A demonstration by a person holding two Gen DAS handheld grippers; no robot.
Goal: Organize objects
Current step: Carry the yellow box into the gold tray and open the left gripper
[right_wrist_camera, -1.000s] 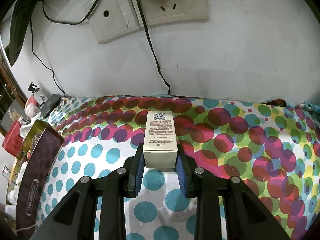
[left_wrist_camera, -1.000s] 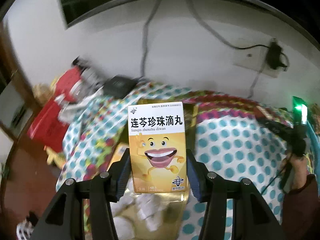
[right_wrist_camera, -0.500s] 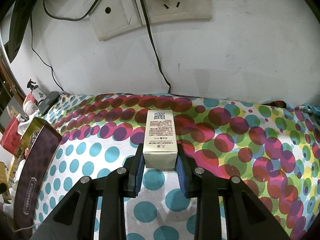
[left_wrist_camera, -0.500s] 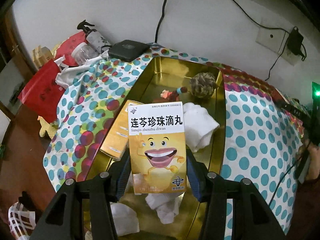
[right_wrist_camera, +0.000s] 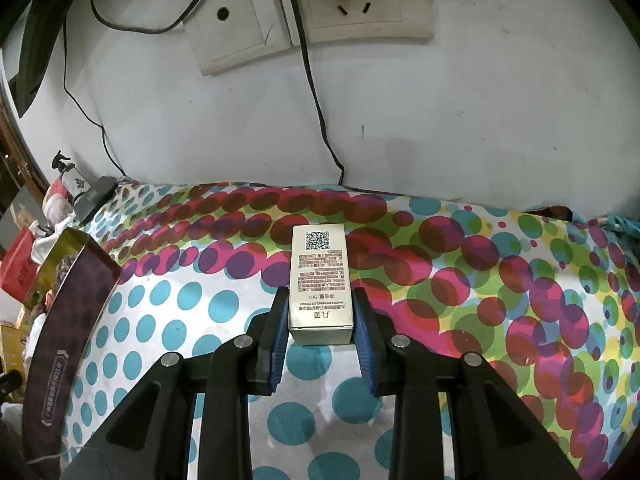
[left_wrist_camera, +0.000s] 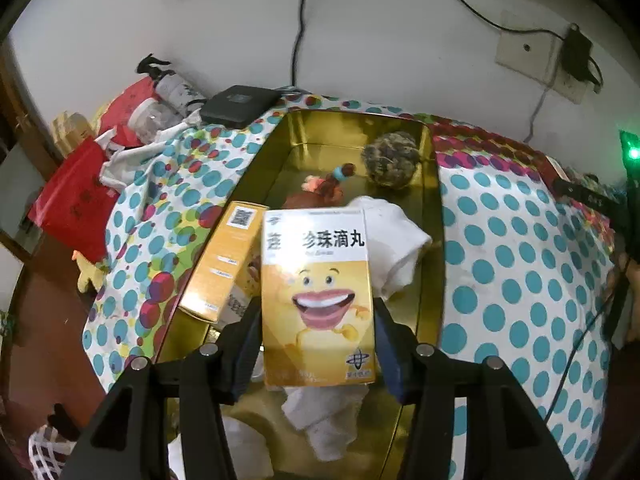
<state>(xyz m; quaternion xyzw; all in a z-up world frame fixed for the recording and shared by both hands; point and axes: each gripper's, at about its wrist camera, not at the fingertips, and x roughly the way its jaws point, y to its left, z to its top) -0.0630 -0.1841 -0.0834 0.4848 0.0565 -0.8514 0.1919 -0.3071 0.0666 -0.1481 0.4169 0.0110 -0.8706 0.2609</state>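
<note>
Two boxes are in my grip, one per hand. Through the left wrist camera I see the left tongs (left_wrist_camera: 318, 344) pinching a yellow medicine box (left_wrist_camera: 318, 300) with a cartoon smiling face and Chinese lettering; the pads press on both its sides and it stands upright between them. It hangs over a gold tin (left_wrist_camera: 430, 216), a long open tray lying on the spotted cloth (left_wrist_camera: 500, 272) that covers the worktop. Inside the tin I make out an orange box (left_wrist_camera: 226, 264) with a QR code leaning against the left wall, white crumpled cloths (left_wrist_camera: 396, 240) beneath and behind the held box, a brownish woven ball (left_wrist_camera: 390, 160) near the far end, and a small reddish figure (left_wrist_camera: 324, 188) just beside it. Past the tin's far left corner sits a flat black device (left_wrist_camera: 240, 106), with a red bag (left_wrist_camera: 76, 196) and bottles off the cloth's left edge. A wall socket (left_wrist_camera: 536, 56) with a plug is at upper right.

Through the right wrist camera, the right tongs (right_wrist_camera: 320, 332) are pressed onto a pale cream carton (right_wrist_camera: 320, 280) printed with a QR code and fine text; it lies lengthwise, pointing away from me, low over the spotted cloth, though I cannot tell whether it touches. The tin's dark purple outer wall (right_wrist_camera: 68, 340) shows at far left, well apart from the carton. Wall sockets (right_wrist_camera: 300, 12) and a black cable (right_wrist_camera: 320, 112) are on the white wall above.
</note>
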